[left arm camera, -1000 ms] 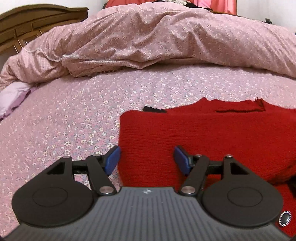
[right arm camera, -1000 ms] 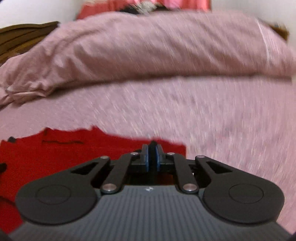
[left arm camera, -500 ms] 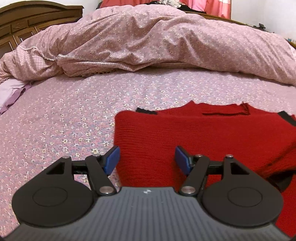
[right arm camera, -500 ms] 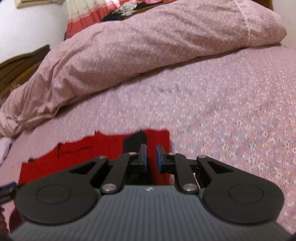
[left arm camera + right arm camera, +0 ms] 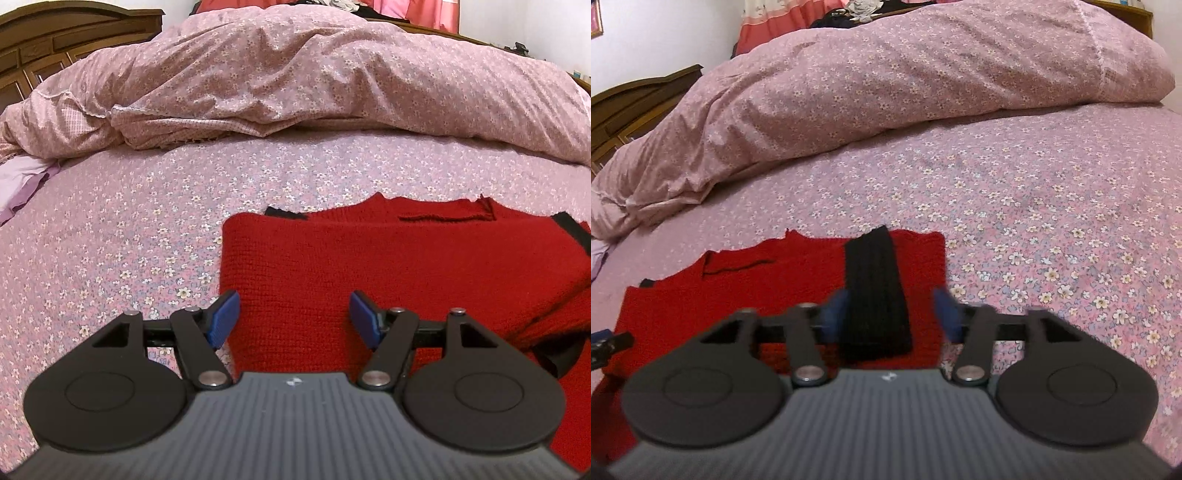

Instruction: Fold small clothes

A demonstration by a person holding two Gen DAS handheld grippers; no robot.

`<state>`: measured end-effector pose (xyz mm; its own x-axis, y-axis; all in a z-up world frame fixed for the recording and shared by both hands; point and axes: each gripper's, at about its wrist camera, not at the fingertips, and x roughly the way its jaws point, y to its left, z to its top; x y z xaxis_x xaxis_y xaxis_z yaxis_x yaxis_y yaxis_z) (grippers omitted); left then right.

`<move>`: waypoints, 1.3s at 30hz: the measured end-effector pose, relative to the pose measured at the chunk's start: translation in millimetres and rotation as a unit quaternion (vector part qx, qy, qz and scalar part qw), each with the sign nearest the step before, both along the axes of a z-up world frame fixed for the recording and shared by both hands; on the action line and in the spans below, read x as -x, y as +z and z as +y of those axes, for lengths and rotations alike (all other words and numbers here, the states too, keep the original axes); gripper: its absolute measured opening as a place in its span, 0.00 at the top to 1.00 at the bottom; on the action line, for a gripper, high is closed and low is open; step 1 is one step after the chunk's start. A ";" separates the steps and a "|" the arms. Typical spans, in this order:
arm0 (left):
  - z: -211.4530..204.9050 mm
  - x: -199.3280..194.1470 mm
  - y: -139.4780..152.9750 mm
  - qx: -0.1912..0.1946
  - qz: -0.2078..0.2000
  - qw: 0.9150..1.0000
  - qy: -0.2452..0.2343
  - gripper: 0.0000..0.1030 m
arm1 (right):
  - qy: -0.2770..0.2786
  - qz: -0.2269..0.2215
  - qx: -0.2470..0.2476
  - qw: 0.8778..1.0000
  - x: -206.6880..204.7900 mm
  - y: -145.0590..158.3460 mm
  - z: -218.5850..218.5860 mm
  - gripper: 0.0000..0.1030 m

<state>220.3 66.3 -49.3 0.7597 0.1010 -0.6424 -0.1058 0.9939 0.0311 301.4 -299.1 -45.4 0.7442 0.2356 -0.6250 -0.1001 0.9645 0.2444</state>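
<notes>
A red knit sweater (image 5: 406,258) lies flat on the flowered bed sheet (image 5: 129,240), with its sides folded in. My left gripper (image 5: 291,315) is open and empty, low over the sweater's near left part. In the right wrist view the sweater (image 5: 738,280) has a black ribbed cuff (image 5: 875,288) lying on its right side. My right gripper (image 5: 892,314) is open, its blurred blue pads on either side of the cuff, not holding it.
A bunched pink flowered duvet (image 5: 314,74) fills the back of the bed. A wooden headboard (image 5: 55,40) stands at the back left. A lilac cloth (image 5: 22,181) lies at the left edge. Bare sheet (image 5: 1052,240) stretches right of the sweater.
My right gripper was shut on the sleeve; it has opened and let the black cuff drop onto the sweater. The left gripper has stayed open and drawn back slightly.
</notes>
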 end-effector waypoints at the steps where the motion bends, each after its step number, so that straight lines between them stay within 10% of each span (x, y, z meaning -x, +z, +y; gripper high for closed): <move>1: 0.1 -0.1 -0.3 0.000 0.000 1.000 0.000 0.31 | 0.003 0.003 0.001 1.000 0.0 -0.2 0.8 0.40; 22: -3.4 2.1 1.5 -0.001 -0.001 1.000 -0.004 0.31 | 0.028 -0.045 0.052 0.997 14.1 -0.7 25.3 0.42; 27: -2.0 1.1 1.5 0.002 -0.001 1.000 -0.004 0.31 | 0.008 -0.033 0.031 0.999 10.7 -7.5 20.8 0.83; 33: -2.6 -4.4 -4.1 -0.024 0.012 1.000 -0.002 0.31 | -0.008 -0.076 0.058 0.995 26.3 13.1 9.7 0.97; 39: 4.0 -11.9 -8.4 -0.018 0.014 1.000 0.002 0.24 | -0.041 -0.011 0.053 0.998 18.0 -19.7 -11.9 0.95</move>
<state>232.2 70.3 -57.7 0.7404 0.1283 -0.6598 -0.1093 0.9915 0.0702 283.3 -311.0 -65.1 0.7721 0.1072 -0.6264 -0.0244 0.9899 0.1394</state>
